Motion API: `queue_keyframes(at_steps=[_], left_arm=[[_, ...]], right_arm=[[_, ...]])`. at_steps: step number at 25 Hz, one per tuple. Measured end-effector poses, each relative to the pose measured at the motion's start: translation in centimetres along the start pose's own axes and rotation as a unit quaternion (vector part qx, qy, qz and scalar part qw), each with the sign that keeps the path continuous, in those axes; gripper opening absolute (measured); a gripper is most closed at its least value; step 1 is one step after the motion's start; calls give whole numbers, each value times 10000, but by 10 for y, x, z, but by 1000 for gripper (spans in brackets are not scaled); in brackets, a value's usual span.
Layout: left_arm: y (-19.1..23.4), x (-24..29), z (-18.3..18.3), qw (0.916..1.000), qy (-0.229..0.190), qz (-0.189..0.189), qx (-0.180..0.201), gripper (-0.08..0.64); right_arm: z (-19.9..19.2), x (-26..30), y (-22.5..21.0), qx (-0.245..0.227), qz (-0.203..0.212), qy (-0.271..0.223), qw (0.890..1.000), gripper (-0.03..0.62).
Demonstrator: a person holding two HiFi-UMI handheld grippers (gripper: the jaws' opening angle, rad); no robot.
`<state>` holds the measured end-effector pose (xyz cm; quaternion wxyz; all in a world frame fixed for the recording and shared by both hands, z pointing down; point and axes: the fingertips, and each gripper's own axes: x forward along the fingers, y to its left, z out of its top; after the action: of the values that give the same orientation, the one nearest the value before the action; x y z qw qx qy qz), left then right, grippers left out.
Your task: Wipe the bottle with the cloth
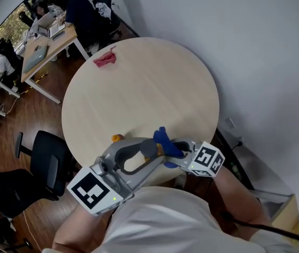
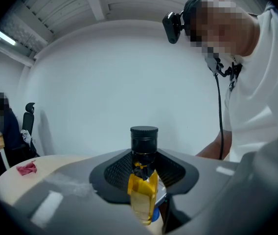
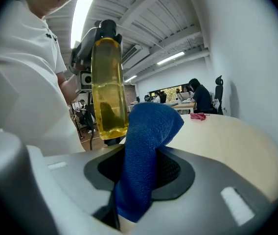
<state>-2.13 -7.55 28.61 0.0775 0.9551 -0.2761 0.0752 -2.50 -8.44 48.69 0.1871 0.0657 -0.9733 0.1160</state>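
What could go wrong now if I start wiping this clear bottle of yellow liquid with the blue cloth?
1. The clear bottle of yellow liquid with a black cap is held only by the left gripper, seemingly in the air near the edge of the round wooden table. A firm push could twist it or make it slip and fall.
2. The blue cloth is pinched in the right gripper with a folded end sticking out. Hard rubbing might drag it free.

Round desk [image 1: 155, 88] with a pale wood-grain top, set close to a white wall on its right side. One item lies directly on it: a small crumpled pink-red cloth [image 1: 105, 58], flat on the surface near the far-left rim, well apart from the near edge.
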Motion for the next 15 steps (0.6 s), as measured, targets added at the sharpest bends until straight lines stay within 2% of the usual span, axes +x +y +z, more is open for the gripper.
queue_keyframes(at_steps=[8, 15], left_arm=[[9, 12, -3, 10000, 5, 11, 18, 149], [22, 29, -21, 9998, 134, 34, -113, 149]], right_arm=[[-35, 5, 20, 347, 58, 290, 9990, 153], [-56, -22, 43, 555, 26, 494, 9972, 153]])
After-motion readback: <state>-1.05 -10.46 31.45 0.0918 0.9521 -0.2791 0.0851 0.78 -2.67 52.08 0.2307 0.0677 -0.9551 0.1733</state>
